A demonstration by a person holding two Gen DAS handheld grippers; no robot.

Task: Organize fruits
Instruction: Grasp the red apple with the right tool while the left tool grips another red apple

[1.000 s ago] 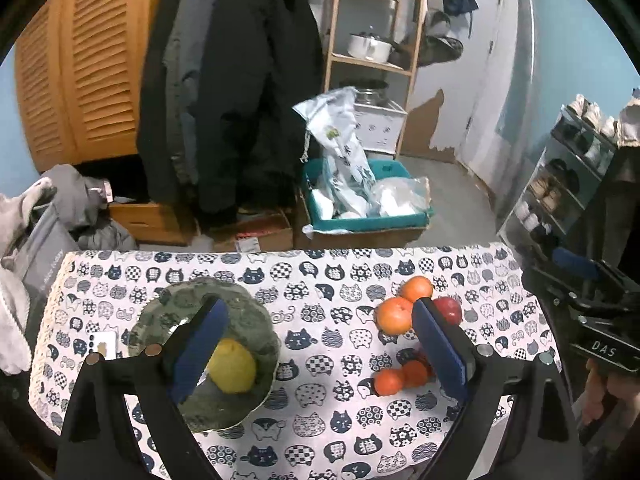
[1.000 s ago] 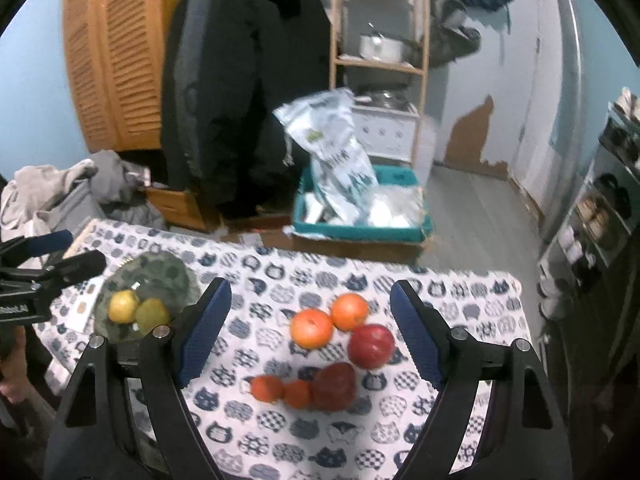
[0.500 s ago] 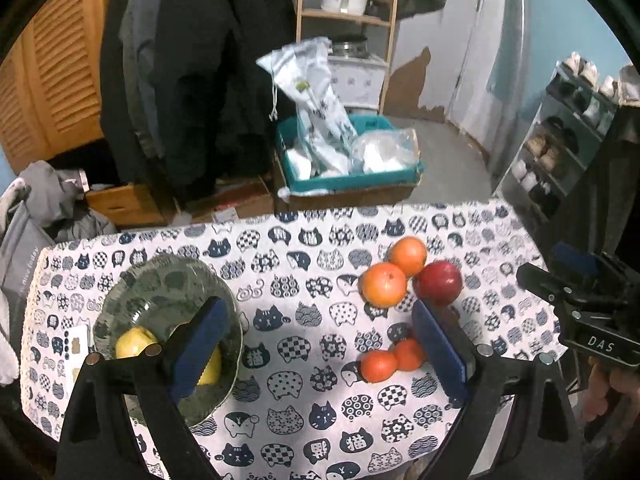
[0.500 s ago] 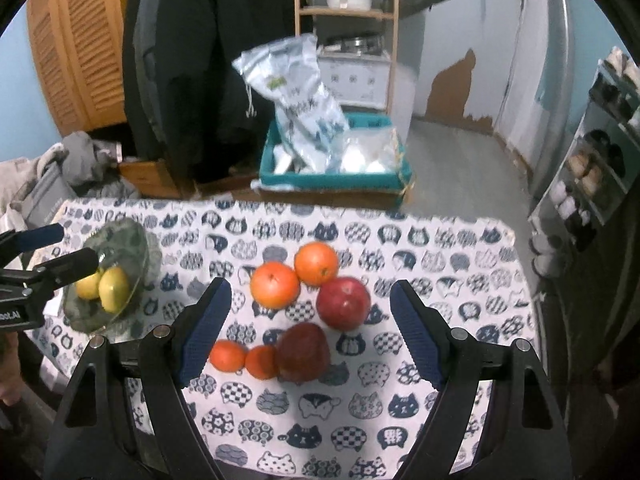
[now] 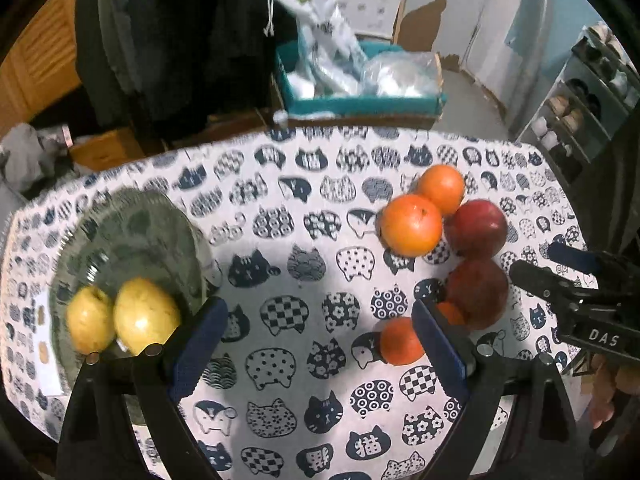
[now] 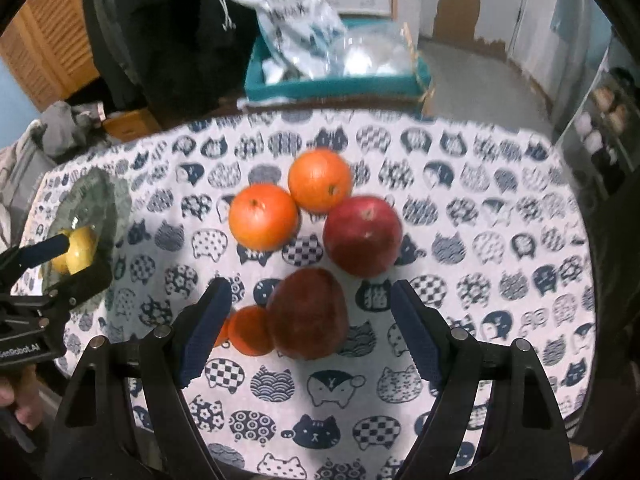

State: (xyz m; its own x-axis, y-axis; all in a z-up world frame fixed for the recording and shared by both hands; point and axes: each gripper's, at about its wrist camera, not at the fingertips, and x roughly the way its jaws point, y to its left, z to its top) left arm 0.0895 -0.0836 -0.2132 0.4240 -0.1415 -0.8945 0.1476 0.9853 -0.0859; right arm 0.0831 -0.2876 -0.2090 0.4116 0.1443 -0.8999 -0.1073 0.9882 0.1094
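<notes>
On the cat-print tablecloth (image 5: pixel 304 240) a green glass bowl (image 5: pixel 132 232) at the left holds two yellow fruits (image 5: pixel 146 314). A cluster lies at the right: two large oranges (image 6: pixel 264 216), a red apple (image 6: pixel 362 236), a dark red fruit (image 6: pixel 308 314) and two small tangerines (image 6: pixel 250 330). My left gripper (image 5: pixel 320 334) is open and empty above the cloth between bowl and cluster. My right gripper (image 6: pixel 308 330) is open, its fingers straddling the dark red fruit without touching it.
A teal box (image 5: pixel 360 100) with plastic bags sits on the floor beyond the table's far edge. Dark coats (image 5: pixel 180 40) hang behind. A shoe rack (image 5: pixel 580 92) stands at the right. A white paper (image 5: pixel 44 340) lies under the bowl's left side.
Both grippers have come down and forward toward the table. The right gripper now frames the dark red fruit. Both stay open and empty.
</notes>
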